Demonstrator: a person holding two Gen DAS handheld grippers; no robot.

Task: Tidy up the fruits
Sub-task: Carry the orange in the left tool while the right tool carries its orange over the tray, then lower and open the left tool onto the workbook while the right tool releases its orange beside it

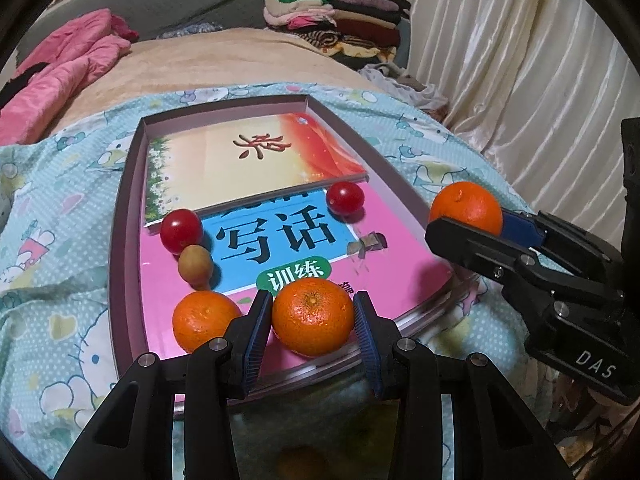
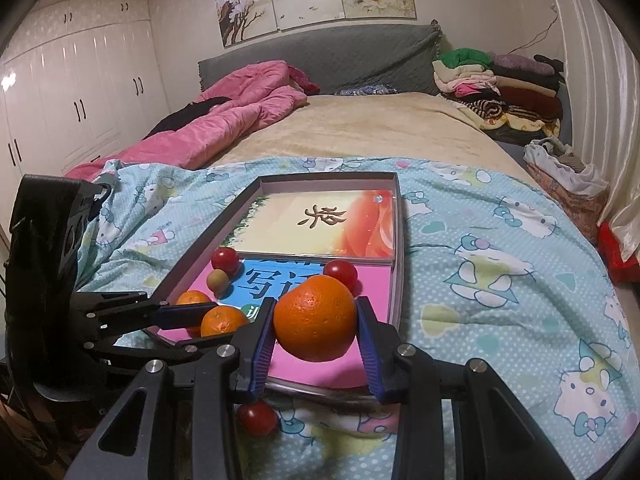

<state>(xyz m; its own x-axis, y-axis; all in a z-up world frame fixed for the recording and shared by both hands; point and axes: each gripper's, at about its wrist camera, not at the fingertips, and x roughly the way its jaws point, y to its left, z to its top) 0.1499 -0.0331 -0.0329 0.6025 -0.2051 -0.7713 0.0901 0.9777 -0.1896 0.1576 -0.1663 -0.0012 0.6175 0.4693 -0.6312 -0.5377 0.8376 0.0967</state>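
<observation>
Left wrist view: the left gripper (image 1: 313, 316) clamps an orange (image 1: 313, 317) just above the near end of the shallow box (image 1: 120, 216), beside another orange (image 1: 202, 321).

Right wrist view: the right gripper (image 2: 316, 320) grasps a larger orange (image 2: 315, 317) over the box's near right corner.

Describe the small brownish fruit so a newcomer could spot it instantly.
Find the shallow box on the cartoon-print blanket. Along its left side, the brownish fruit sits between a red tomato and an orange. It alone is dull tan, oval and smallest.
</observation>
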